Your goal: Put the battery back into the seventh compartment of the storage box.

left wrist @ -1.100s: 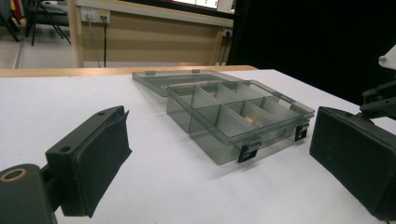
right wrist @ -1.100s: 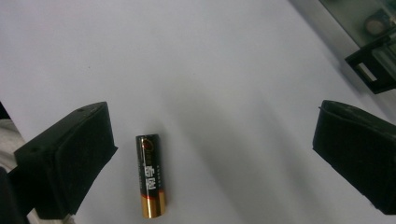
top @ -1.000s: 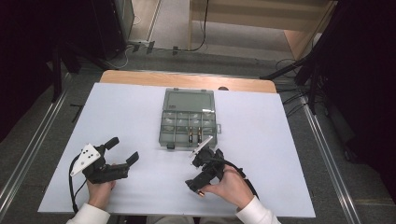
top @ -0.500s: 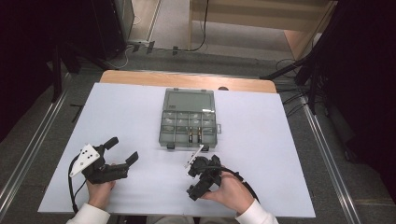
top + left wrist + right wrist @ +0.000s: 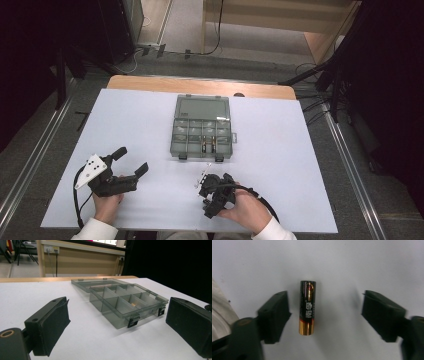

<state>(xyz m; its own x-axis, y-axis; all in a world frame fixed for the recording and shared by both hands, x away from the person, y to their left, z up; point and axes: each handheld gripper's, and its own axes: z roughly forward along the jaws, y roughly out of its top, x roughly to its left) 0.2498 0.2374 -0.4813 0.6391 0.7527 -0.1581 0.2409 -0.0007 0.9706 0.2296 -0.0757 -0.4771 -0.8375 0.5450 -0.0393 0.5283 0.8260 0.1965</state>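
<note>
A black and gold battery lies flat on the white table, seen in the right gripper view. My right gripper points down over it with a jaw on each side. Its jaws have just been closing; neither pad presses on the battery, and the wider gap is on the right. In the high view this gripper sits near the front edge, in front of the box. My left gripper rests open at the front left, jaws wide and bare.
A clear grey compartment box stands mid-table with its lid folded open toward the back and small pieces in some compartments. In the left gripper view its front wall and black latches face me. A cable trails from each gripper.
My right gripper has slid a little left and toward the near edge, away from the box, and tipped down. The left gripper has not moved.
</note>
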